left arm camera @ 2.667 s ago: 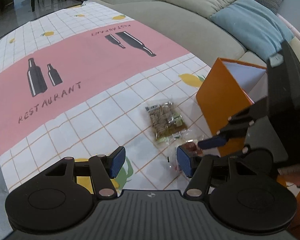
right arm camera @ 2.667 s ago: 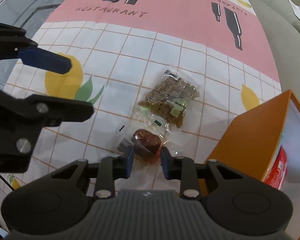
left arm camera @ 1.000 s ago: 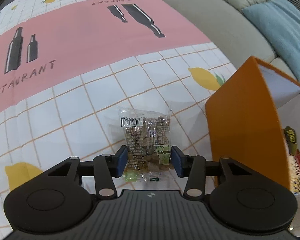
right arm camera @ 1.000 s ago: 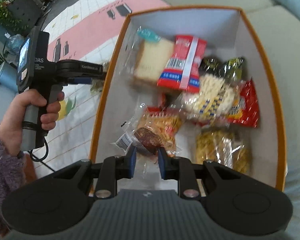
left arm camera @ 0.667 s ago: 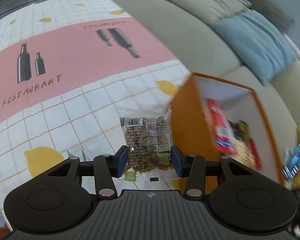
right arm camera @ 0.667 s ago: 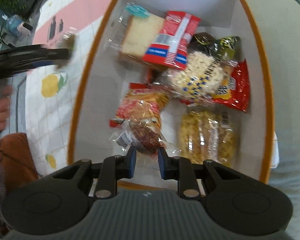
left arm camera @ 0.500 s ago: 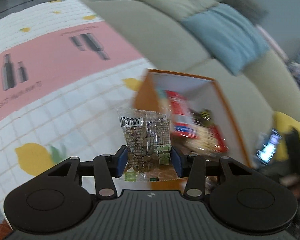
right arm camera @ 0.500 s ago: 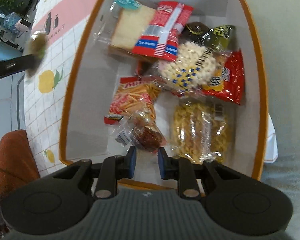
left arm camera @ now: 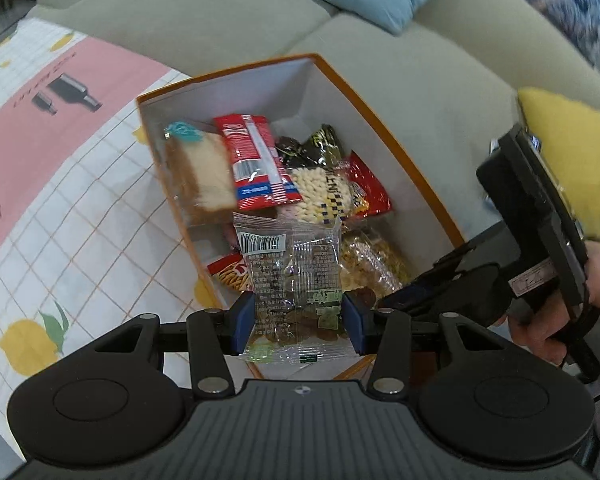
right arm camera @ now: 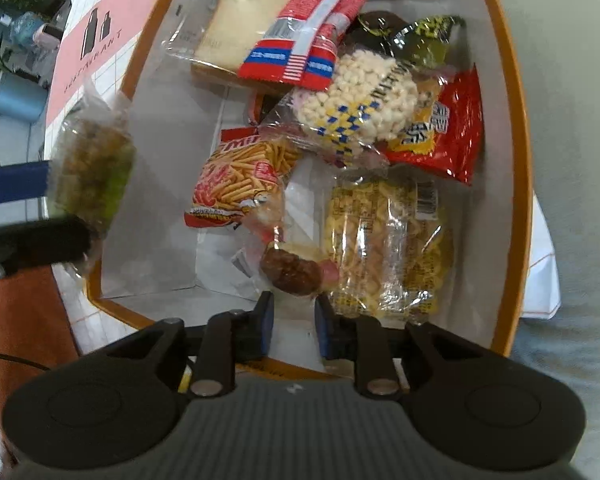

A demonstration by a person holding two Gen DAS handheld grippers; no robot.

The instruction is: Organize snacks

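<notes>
An orange box (left arm camera: 404, 160) with white inner walls holds several snack packets. My left gripper (left arm camera: 299, 322) is shut on a clear packet of brown snacks (left arm camera: 296, 284) and holds it above the box's near left corner; that packet also shows at the left of the right wrist view (right arm camera: 90, 168). My right gripper (right arm camera: 294, 322) is over the box's (right arm camera: 518, 152) near edge with its jaws a little apart. The small brown cake in clear wrap (right arm camera: 292, 270) lies just beyond its fingertips on the box floor.
In the box are a wrapped sponge cake (right arm camera: 236, 36), a red-and-blue packet (right arm camera: 308, 48), a puffed-rice packet (right arm camera: 360, 96), a stick-snack packet (right arm camera: 240, 176) and a noodle packet (right arm camera: 384, 240). The box sits between the patterned tablecloth (left arm camera: 60, 184) and the grey-green sofa (left arm camera: 440, 80).
My left gripper lifted the clear brown-snack packet off the cloth and carried it over the box. My right gripper lowered into the box, opened slightly and the brown cake now lies past its fingertips.
</notes>
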